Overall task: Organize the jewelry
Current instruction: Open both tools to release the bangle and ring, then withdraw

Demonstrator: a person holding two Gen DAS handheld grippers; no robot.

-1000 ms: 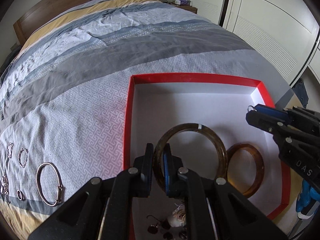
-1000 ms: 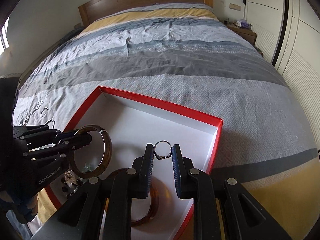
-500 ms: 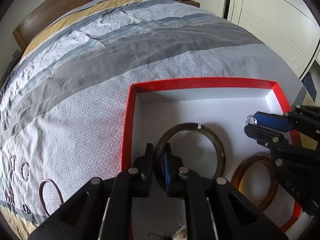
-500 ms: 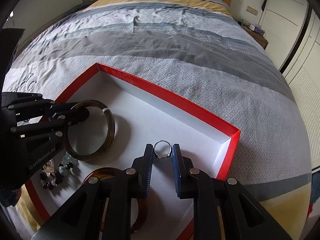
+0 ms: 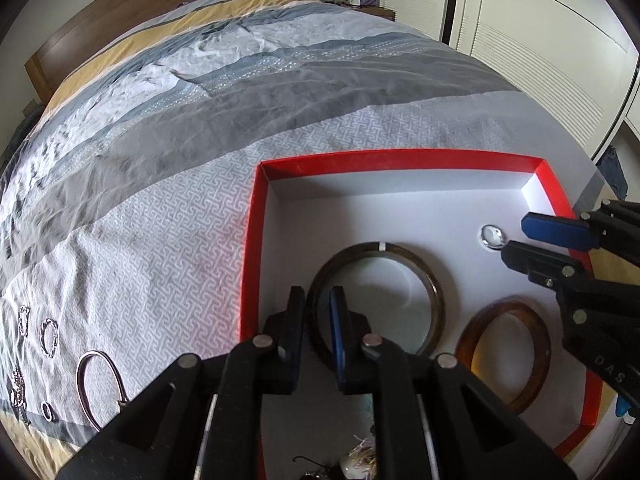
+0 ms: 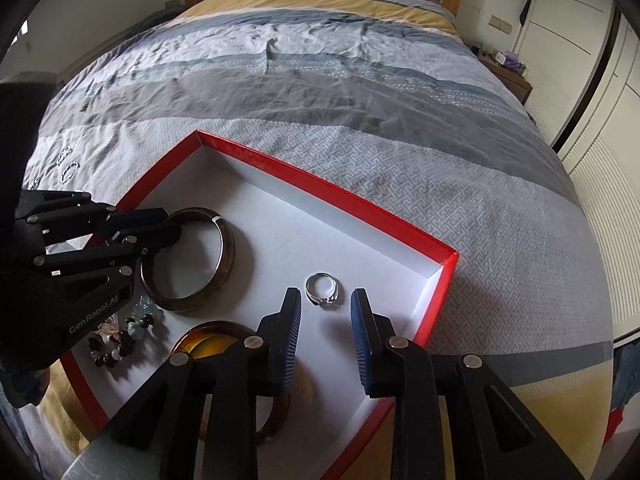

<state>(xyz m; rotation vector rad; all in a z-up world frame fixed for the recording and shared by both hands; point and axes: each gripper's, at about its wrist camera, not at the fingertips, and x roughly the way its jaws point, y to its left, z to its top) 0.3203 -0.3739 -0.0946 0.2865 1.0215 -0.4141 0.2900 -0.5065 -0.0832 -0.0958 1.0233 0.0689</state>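
Note:
A red box with a white floor (image 5: 250,240) (image 6: 320,192) lies on the bed. My left gripper (image 5: 318,312) (image 6: 160,224) is shut on the near rim of a dark brown bangle (image 5: 434,292) (image 6: 224,264) resting on the box floor. My right gripper (image 6: 326,308) (image 5: 516,240) is open and empty, its jaws either side of a silver ring (image 6: 323,289) (image 5: 492,236) lying on the box floor. An amber bangle (image 5: 532,364) (image 6: 208,330) lies in the box to the right of the dark one.
Beads and small pieces (image 6: 120,340) lie in the box's near left corner. On the bedspread left of the box lie a silver bangle (image 5: 94,384), small chain bracelets (image 5: 48,336) and a small ring (image 5: 47,410). White wardrobe doors (image 5: 540,40) stand to the right.
My right gripper opened and let go of the silver ring, which now lies on the box floor. My left gripper lowered the dark bangle onto the box floor, still gripping it.

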